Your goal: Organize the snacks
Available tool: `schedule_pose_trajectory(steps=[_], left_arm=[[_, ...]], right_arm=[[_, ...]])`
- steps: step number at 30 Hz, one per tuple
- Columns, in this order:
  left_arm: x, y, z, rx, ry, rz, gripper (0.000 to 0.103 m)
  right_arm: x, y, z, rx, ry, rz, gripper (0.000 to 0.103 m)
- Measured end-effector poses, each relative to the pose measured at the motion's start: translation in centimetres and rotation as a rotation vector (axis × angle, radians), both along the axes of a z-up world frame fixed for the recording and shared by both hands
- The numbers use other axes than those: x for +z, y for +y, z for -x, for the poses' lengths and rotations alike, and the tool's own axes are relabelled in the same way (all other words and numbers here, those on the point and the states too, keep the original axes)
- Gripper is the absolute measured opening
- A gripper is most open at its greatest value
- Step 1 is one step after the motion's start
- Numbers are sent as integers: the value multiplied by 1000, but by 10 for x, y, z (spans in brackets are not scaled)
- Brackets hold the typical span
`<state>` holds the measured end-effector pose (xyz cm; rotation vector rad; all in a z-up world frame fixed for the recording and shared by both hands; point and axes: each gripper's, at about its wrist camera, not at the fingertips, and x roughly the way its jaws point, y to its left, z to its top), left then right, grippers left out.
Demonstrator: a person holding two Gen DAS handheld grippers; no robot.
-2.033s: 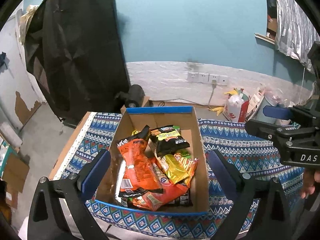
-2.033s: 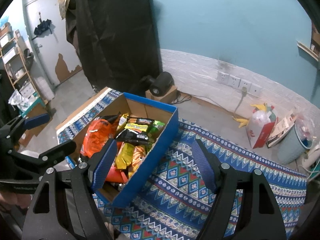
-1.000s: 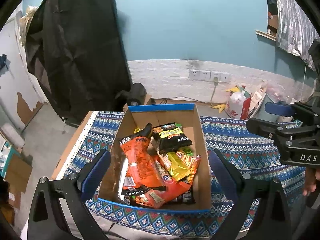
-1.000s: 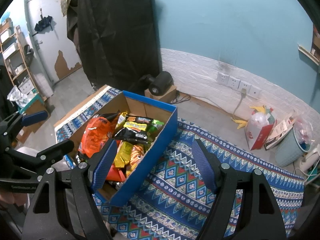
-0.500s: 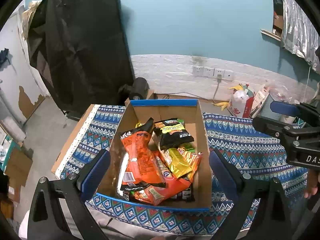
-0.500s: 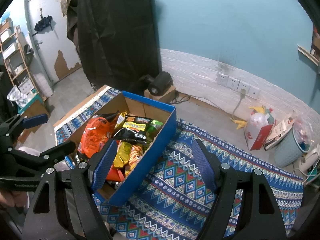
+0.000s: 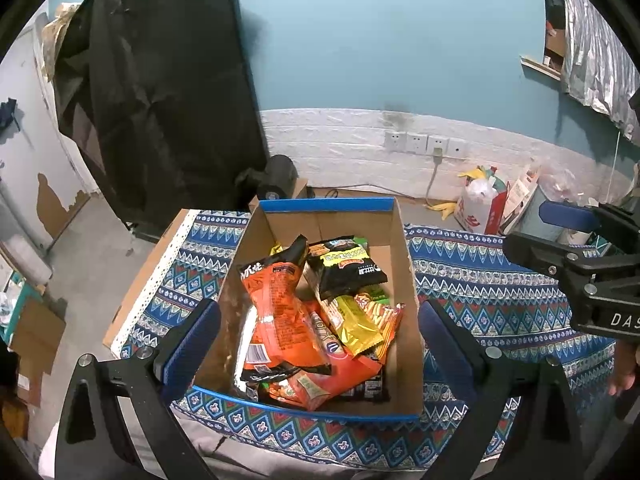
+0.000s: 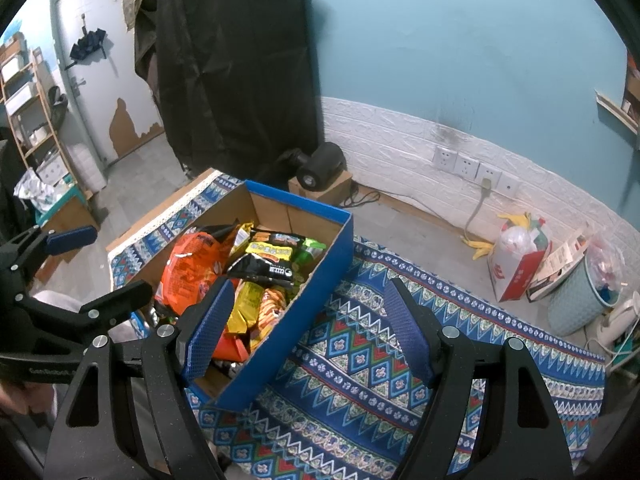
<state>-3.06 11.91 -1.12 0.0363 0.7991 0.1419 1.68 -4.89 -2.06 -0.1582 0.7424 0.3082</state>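
A blue wall (image 7: pixel 380 40) with a white brick strip is standing behind a table covered by a blue patterned cloth (image 8: pixel 360 360). A big black sheet (image 7: pixel 160 100) is hanging at the back, and a red and white bag (image 8: pixel 520 264) and a pale bin (image 8: pixel 576 300) are sitting on the floor by the wall. On the cloth a blue cardboard box (image 7: pixel 320 205) is sitting near the table's left end. The snacks are all lying inside it in a messy heap: a big orange bag (image 7: pixel 276 304) is leaning on top, a black bag (image 7: pixel 348 268) is lying behind it, and a yellow pack (image 7: pixel 356 324) is lying to its right. No snack is lying out on the cloth. The left gripper (image 7: pixel 320 340) is hanging over the box with its tongs spread wide and holding nothing. The right gripper (image 8: pixel 308 328) is hanging above the box's right wall and the bare cloth, tongs also spread wide and empty. This could be the packing just finished, or snacks waiting to be sorted out of the box; the pictures are not settling which. The box walls are standing tall around the heap, so any reach in has to come from above. The cloth to the right of the box is giving lots of open room.
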Motion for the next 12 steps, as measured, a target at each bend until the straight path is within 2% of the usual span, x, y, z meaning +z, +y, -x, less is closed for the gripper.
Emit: schedule_pose_trajectory(steps=[12], left_arm=[[2,-1,0,-14,-5,-3,100]], right_arm=[[0,-1,0,0,-1,1,76]])
